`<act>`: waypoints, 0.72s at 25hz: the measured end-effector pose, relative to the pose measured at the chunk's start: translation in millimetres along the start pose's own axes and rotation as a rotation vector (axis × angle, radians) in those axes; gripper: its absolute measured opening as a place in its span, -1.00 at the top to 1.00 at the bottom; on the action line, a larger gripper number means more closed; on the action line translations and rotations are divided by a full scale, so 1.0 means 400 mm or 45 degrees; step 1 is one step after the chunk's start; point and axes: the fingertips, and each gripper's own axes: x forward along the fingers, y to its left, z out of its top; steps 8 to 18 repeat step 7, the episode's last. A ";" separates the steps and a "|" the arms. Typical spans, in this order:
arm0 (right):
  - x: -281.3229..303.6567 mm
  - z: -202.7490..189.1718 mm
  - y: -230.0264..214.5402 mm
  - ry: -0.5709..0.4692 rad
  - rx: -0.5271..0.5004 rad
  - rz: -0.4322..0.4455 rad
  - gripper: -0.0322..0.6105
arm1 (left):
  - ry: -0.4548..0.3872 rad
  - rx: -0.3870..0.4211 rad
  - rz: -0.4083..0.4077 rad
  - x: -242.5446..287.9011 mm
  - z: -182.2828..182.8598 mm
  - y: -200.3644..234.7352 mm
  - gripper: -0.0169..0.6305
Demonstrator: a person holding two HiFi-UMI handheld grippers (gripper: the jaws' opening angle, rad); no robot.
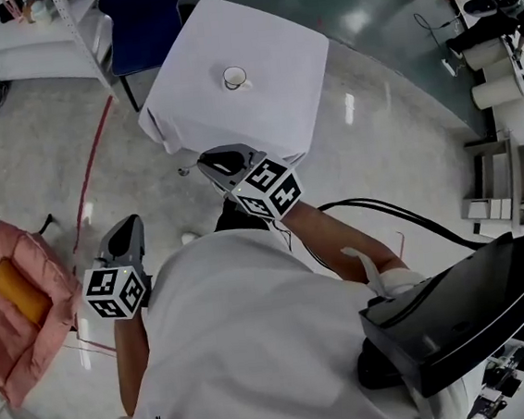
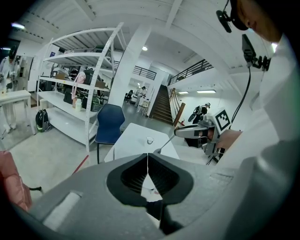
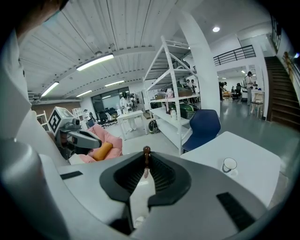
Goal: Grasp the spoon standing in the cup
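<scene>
Grey two-jaw left claw (image 1: 129, 223): jaws closed tip to tip, nothing between them. Held low at person's left side, tilted slightly down. Black-and-white marker cube (image 1: 117, 292) at rear, bare left forearm (image 1: 129, 357) bent behind it.

Grey two-jaw right claw (image 1: 205, 162): reached forward ahead of torso, tilted slightly down. Jaws clamped on thin metal spoon with brown end (image 3: 146, 157), which pokes out at tips. Bare right forearm (image 1: 334, 229) stretched out behind its cube. Claws well apart.

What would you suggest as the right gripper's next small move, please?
Probably none beyond holding the grip steady. The right gripper has the spoon pinched by its brown-tipped handle between its jaws, well away from the cup, so the grasp looks done.
</scene>
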 end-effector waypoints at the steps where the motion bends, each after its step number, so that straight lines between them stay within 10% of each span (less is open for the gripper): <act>1: 0.000 0.001 -0.007 -0.001 0.001 -0.001 0.76 | 0.002 0.002 -0.003 0.007 0.004 -0.001 0.91; 18: 0.007 0.013 -0.070 -0.004 0.015 -0.013 0.76 | 0.016 0.007 -0.014 0.063 0.033 0.004 0.91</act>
